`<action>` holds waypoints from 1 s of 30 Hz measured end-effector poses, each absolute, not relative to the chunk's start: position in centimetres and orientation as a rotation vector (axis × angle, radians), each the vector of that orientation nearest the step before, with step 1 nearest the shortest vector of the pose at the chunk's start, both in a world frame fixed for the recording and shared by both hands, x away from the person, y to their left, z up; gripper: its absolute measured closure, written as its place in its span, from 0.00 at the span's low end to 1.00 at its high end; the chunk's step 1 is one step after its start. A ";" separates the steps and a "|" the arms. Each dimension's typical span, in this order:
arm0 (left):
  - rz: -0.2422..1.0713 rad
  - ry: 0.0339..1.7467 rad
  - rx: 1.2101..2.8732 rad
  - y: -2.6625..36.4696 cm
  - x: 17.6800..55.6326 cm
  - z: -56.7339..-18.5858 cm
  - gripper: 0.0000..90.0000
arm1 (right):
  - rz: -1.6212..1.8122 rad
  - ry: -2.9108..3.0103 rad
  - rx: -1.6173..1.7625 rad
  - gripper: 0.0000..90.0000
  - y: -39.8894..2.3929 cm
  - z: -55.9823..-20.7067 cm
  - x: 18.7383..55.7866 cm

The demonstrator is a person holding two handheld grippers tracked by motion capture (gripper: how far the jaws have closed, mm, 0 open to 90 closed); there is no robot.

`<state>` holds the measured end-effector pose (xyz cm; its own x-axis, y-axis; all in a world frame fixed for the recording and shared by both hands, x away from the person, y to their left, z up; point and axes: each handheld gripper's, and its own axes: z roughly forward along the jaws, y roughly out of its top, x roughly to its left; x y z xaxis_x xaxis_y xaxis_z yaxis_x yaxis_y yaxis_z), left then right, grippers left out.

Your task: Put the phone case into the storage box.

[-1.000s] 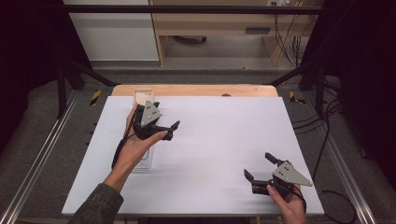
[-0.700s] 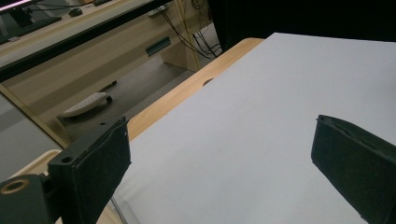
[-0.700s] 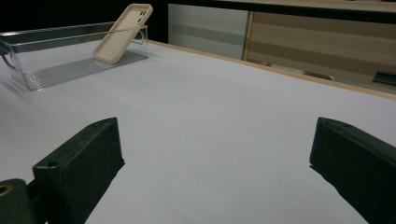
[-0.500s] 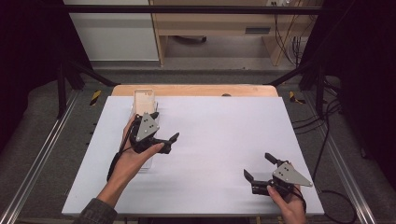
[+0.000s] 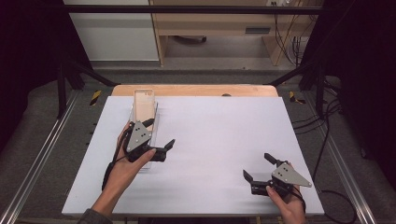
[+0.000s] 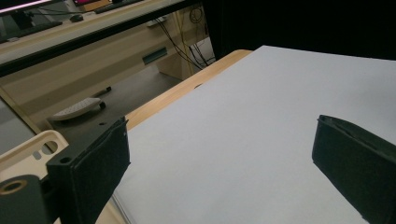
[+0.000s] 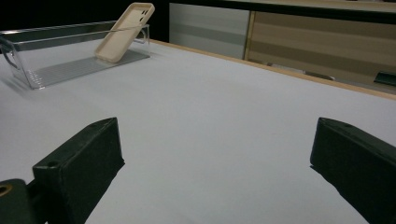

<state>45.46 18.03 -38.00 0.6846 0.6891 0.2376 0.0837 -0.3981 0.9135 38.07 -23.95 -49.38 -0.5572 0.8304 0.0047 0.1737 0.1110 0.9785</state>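
Right gripper: nearest the person, low over the white table sheet; jaws spread wide with nothing between them but bare sheet, seen plainly in the right gripper view. It grips and touches nothing.

Right hand: wrapped round the handle behind the grey three-cornered plate.

Left gripper: farther out and well apart from the right one, held above the near end of the clear plastic rectangular tray; jaws wide apart, empty. In the left gripper view only white sheet lies between them.

Left hand: closed on the handle, forearm coming up from the near edge.

Beige phone case: just beyond the left gripper, inside the tray, propped tilted against the tray's far wall; not touched by either jaw. From the right gripper view it stands far off to the left.

Wooden table edge: beyond the tray, past the sheet's far side.
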 end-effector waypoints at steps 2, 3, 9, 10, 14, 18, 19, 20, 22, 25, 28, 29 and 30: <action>0.753 0.608 1.876 18.4 45.3 -38.0 0.04 | 1.482 1.823 0.977 0.02 -23.9 -49.4 38.1; 0.752 0.614 1.868 18.6 45.2 -38.1 0.04 | 1.482 1.824 0.975 0.03 -23.9 -49.4 38.1; 0.751 0.662 1.759 20.8 44.7 -38.1 0.04 | 1.483 1.821 0.977 0.02 -24.0 -49.4 38.0; 0.751 0.669 1.745 21.3 44.6 -38.0 0.04 | 1.482 1.822 0.977 0.02 -23.9 -49.4 38.0; 0.757 0.694 1.687 22.8 44.3 -37.8 0.04 | 1.483 1.820 0.979 0.02 -24.0 -49.4 38.0; 0.763 0.731 1.647 24.4 44.0 -37.6 0.04 | 1.483 1.819 0.982 0.02 -24.0 -49.4 38.0; 0.768 0.737 1.640 24.7 43.9 -37.6 0.04 | 1.483 1.819 0.982 0.02 -24.0 -49.4 38.0; 0.771 0.744 1.627 25.1 43.9 -37.6 0.04 | 1.482 1.821 0.982 0.02 -24.0 -49.4 38.0; 0.772 0.763 1.603 25.9 43.8 -37.6 0.04 | 1.482 1.821 0.982 0.02 -24.0 -49.4 38.0; 0.771 0.786 1.569 27.1 43.7 -37.7 0.04 | 1.483 1.820 0.982 0.02 -24.0 -49.4 38.0; 0.780 0.812 1.542 28.2 43.6 -37.9 0.04 | 1.484 1.820 0.983 0.02 -24.0 -49.4 38.0; 0.784 0.819 1.536 28.5 43.6 -38.0 0.04 | 1.484 1.819 0.984 0.02 -24.0 -49.4 38.0; 0.787 0.827 1.528 29.0 43.5 -38.1 0.04 | 1.485 1.819 0.984 0.02 -24.0 -49.4 38.0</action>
<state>43.51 28.99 -38.10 0.5231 0.8517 0.0306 0.0727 -0.0803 0.9941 38.02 -24.00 -49.41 -0.5548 0.8319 0.0108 0.1773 0.1055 0.9785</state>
